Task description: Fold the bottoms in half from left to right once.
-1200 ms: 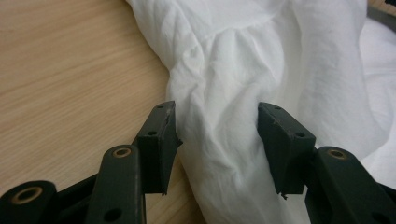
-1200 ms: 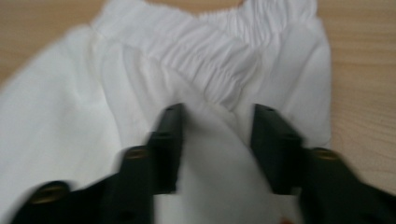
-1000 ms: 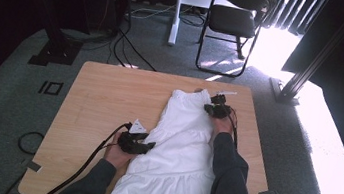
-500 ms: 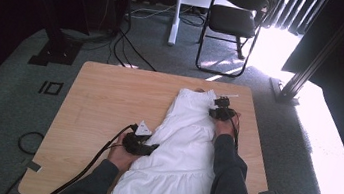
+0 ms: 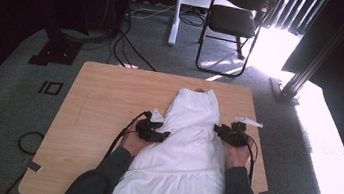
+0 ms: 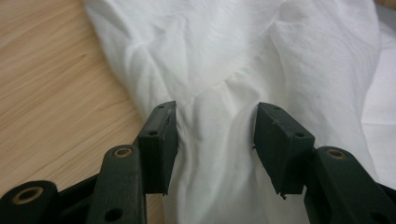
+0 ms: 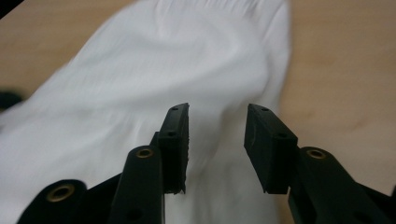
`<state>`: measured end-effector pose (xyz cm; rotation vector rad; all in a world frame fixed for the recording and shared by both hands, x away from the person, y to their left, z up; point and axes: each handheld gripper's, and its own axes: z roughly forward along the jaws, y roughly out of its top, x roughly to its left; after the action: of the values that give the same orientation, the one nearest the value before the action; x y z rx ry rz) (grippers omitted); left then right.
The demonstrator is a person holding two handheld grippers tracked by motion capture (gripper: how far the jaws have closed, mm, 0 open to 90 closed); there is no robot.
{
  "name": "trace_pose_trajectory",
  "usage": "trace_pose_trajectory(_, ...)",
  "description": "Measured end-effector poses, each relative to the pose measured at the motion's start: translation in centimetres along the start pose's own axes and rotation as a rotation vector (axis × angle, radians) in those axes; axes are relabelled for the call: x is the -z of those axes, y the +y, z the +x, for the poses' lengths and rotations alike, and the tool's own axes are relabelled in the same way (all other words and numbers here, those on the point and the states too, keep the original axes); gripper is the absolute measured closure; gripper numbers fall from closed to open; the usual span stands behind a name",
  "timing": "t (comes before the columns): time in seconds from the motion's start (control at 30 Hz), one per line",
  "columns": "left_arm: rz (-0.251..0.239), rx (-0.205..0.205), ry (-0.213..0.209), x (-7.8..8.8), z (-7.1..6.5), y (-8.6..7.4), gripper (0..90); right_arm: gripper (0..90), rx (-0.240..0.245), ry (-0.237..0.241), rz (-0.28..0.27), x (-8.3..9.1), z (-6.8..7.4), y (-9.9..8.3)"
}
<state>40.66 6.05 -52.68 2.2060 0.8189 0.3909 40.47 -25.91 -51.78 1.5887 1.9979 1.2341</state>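
Note:
A white garment (image 5: 188,149) lies lengthwise down the middle of the wooden table (image 5: 103,103), its narrow top end far from me and its wide hem at the near edge. My left gripper (image 5: 161,135) rests at the garment's left edge. In the left gripper view that gripper (image 6: 212,109) stands open, with wrinkled white cloth (image 6: 219,70) under and between the jaws. My right gripper (image 5: 221,130) sits at the garment's right edge. Its jaws have just been opening, and in its own view the right gripper (image 7: 217,109) is open above the cloth (image 7: 140,84), gripping nothing.
Bare wood lies to the left of the garment and in a narrow strip on the right (image 7: 345,84). Beyond the table stand a black folding chair (image 5: 235,19), a white stand leg (image 5: 175,17) and floor cables (image 5: 126,45). A metal post (image 5: 309,74) rises at the right.
The right gripper let go of the garment's top and drew back toward me along the right edge. The left gripper slid forward and inward. The garment's top now lies narrower and straighter.

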Motion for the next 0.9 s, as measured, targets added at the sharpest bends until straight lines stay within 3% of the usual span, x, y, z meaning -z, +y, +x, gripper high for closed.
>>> trace_pose_trajectory(0.07,0.008,-0.006,0.008,-0.6,-0.4,0.3,51.3,57.4,0.036,0.062,0.067,0.1,0.3,-1.4)
trace_pose_trajectory(0.17,0.013,-0.01,0.007,-1.1,-0.8,0.4,51.3,50.1,0.09,0.046,0.16,-0.5,1.1,-3.0)
trace_pose_trajectory(0.2,0.015,-0.007,0.011,-1.2,-0.8,0.4,51.3,52.9,0.099,0.026,0.185,-0.8,1.2,-3.3)
trace_pose_trajectory(0.23,0.019,-0.009,0.009,-1.2,-0.8,0.3,51.2,59.6,0.102,0.042,0.205,-0.9,1.3,-3.6)
trace_pose_trajectory(0.27,0.02,-0.007,0.009,-1.2,-0.8,0.3,51.2,70.5,0.116,0.06,0.196,-0.8,1.4,-3.7)
trace_pose_trajectory(0.3,0.02,-0.007,0.009,-1.2,-0.8,0.3,51.1,70.5,0.116,0.06,0.196,-0.8,1.4,-3.7)
trace_pose_trajectory(0.33,0.021,-0.002,0.009,-1.3,-0.6,0.2,51.1,79.8,0.134,0.054,0.192,-0.6,1.7,-3.7)
trace_pose_trajectory(0.37,0.021,0.0,0.013,-1.3,-0.5,0.2,50.9,90.0,0.168,0.017,0.152,0.5,2.1,-3.5)
trace_pose_trajectory(0.47,0.028,0.007,0.022,-1.5,-0.4,-0.1,49.8,90.0,0.188,-0.052,0.082,2.9,2.1,-2.7)
trace_pose_trajectory(0.5,0.029,0.011,0.026,-1.6,-0.4,-0.2,49.7,90.0,0.19,-0.096,0.062,3.9,1.9,-2.5)
trace_pose_trajectory(0.57,0.03,0.017,0.032,-1.8,-0.5,-0.4,49.1,90.0,0.184,-0.145,0.06,4.6,1.5,-2.6)
trace_pose_trajectory(0.63,0.032,0.022,0.036,-2.0,-0.5,-0.6,48.3,89.9,0.185,-0.181,0.116,4.0,0.9,-3.2)
trace_pose_trajectory(0.67,0.026,0.024,0.038,-1.9,-0.5,-0.7,48.2,88.1,0.173,-0.182,0.152,3.4,0.6,-3.6)
trace_pose_trajectory(0.73,0.025,0.025,0.038,-1.9,-0.5,-0.8,47.9,75.0,0.17,-0.203,0.222,2.3,0.2,-4.4)
trace_pose_trajectory(0.77,0.022,0.028,0.037,-1.9,-0.5,-0.8,47.9,65.5,0.17,-0.224,0.21,2.0,0.3,-4.5)
trace_pose_trajectory(0.9,0.022,0.031,0.035,-2.1,-0.5,-0.8,47.7,43.5,0.134,-0.181,0.073,2.6,1.0,-3.2)
